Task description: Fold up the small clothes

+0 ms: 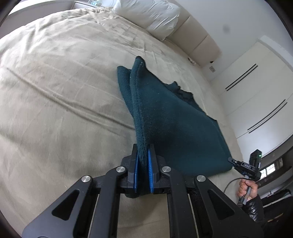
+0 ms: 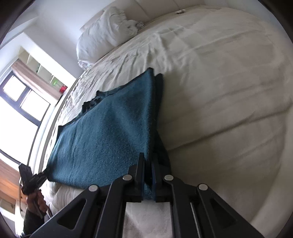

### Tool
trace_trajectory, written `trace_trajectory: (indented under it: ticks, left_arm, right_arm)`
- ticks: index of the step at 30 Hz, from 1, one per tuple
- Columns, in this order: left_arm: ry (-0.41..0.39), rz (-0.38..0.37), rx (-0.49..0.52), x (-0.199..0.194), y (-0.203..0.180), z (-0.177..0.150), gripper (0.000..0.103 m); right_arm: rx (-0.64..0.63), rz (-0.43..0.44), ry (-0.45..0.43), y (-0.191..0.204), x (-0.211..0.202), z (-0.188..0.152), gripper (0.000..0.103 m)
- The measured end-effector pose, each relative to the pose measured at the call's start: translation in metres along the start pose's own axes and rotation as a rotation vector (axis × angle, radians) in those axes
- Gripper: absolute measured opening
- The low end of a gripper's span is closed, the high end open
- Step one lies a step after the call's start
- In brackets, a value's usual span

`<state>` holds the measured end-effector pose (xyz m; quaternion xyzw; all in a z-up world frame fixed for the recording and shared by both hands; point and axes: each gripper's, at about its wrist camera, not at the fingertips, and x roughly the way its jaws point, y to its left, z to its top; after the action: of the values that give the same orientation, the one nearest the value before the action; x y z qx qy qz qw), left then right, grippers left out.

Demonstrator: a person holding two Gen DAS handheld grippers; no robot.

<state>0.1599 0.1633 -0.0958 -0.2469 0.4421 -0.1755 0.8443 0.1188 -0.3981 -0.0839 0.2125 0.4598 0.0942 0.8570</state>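
Observation:
A dark teal knitted garment [image 1: 170,117] lies partly on the beige bed cover [image 1: 55,87], with its near edge lifted. My left gripper [image 1: 143,155] is shut on one near corner of the garment, the fabric pinched between the blue pads. My right gripper [image 2: 148,163] is shut on the other near corner of the same garment [image 2: 109,131]. The right gripper also shows at the garment's edge in the left wrist view [image 1: 232,162], and the left one in the right wrist view [image 2: 41,176]. The far end of the garment rests folded double on the bed.
White pillows [image 1: 152,16] lie at the head of the bed against a padded headboard [image 1: 201,40]. White wardrobe doors [image 1: 256,87] stand past the bed's side. A window [image 2: 20,98] and shelves [image 2: 40,69] are on the other side.

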Motion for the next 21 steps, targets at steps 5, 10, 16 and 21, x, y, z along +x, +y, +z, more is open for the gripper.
trace_trajectory:
  ticks: [5,10,16,21]
  left_arm:
    - [-0.06,0.048,0.123,-0.013,-0.027,-0.006,0.008]
    - [-0.094,0.09,0.186,-0.017,-0.035,-0.019,0.008]
    - [-0.003,0.08,0.021,-0.006,0.004,-0.02,0.009]
    - [-0.046,0.049,-0.035,-0.023,0.013,-0.004,0.015]
  right_arm:
    - [-0.026,-0.017,-0.003,0.005,0.001,0.002,0.007]
    - [-0.021,-0.033,0.007,-0.002,0.005,-0.001,0.007]
    - [-0.013,-0.029,0.012,-0.005,0.008,-0.003,0.009]
    - [-0.02,-0.013,0.02,-0.002,0.006,0.0,0.011]
